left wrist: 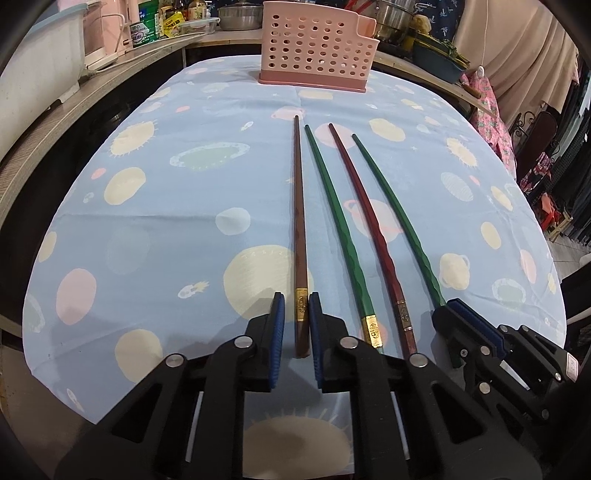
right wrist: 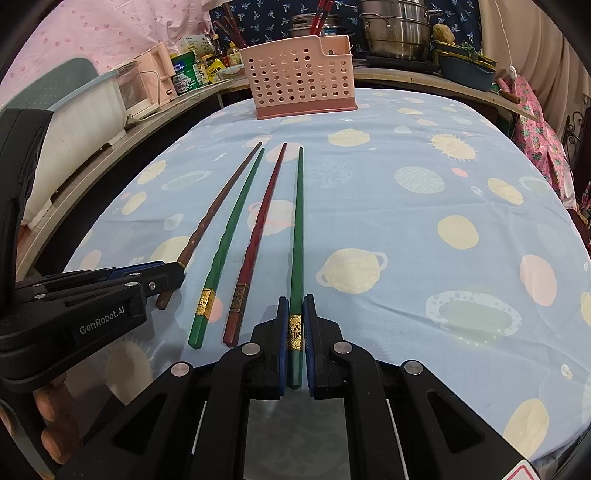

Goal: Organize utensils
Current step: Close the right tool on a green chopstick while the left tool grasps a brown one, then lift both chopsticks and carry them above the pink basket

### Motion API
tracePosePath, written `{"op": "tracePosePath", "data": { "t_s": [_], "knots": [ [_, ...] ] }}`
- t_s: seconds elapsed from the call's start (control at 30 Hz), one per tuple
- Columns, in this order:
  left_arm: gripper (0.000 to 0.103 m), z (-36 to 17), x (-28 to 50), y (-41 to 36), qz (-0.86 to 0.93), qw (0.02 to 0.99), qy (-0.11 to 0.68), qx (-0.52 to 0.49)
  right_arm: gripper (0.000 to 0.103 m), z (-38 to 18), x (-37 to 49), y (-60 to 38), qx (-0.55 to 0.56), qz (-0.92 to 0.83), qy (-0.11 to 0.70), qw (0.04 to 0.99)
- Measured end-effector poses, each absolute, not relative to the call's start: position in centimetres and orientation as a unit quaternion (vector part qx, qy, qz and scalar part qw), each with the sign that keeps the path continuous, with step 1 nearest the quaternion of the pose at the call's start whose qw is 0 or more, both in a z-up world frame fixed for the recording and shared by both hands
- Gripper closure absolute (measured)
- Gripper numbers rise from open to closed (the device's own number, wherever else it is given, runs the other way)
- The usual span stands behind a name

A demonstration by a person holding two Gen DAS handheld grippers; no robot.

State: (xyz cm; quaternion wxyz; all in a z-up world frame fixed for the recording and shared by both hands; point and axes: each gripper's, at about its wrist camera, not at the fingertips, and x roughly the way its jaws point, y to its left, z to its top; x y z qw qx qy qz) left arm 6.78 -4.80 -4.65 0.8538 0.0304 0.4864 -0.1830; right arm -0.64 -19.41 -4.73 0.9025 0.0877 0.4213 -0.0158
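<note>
Chopsticks, four in all, lie side by side on the table near its front edge, thin tips aimed at the far edge: one brown chopstick (left wrist: pixel 300 236) outermost on the left, then a green chopstick (left wrist: pixel 338 236), a dark red chopstick (left wrist: pixel 364 229), and a second green chopstick (right wrist: pixel 297 236) outermost on the right. Each carries one gold band near its thick end. The left gripper (left wrist: pixel 296 314) has its two blue pads pressed against the banded end of the brown one, pinching it where it lies on the cloth. The right gripper (right wrist: pixel 295 314) is likewise clamped on the banded end of the right-hand green one. The two middle sticks lie free between the grippers. One pink perforated utensil holder (left wrist: pixel 317 51) stands upright at the middle of the table's far edge, well apart from the tips. The table wears a blue tablecloth (left wrist: pixel 166 206) printed with planets and suns. Beyond it a counter holds two steel pots (right wrist: pixel 397 31), among bottles and containers.
</note>
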Motion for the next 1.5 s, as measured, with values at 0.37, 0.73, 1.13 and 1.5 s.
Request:
{"op": "tracePosePath", "data": {
  "t_s": [0.37, 0.73, 1.13, 1.5],
  "knots": [
    [0.096, -4.6, 6.9, -4.6, -0.183, 0.851, 0.492, 0.024, 0.096, -4.6, -0.6, -19.5, 0.091, -0.016, 0.423, 0.902],
    [0.096, -2.6, 7.7, -3.8, -0.183, 0.854, 0.486, 0.005, 0.096, -2.3, -0.4, -20.8, 0.106, -0.022, 0.398, 0.911],
    [0.096, 2.8, 9.4, -3.0, -0.187, 0.879, 0.439, -0.022, 0.096, 3.2, 1.2, -23.1, 0.117, -0.026, 0.336, 0.934],
    [0.096, 8.6, 12.8, -2.9, -0.182, 0.906, 0.380, -0.040, 0.096, 8.8, 4.4, -25.9, 0.140, -0.029, 0.269, 0.953]
  ]
}}
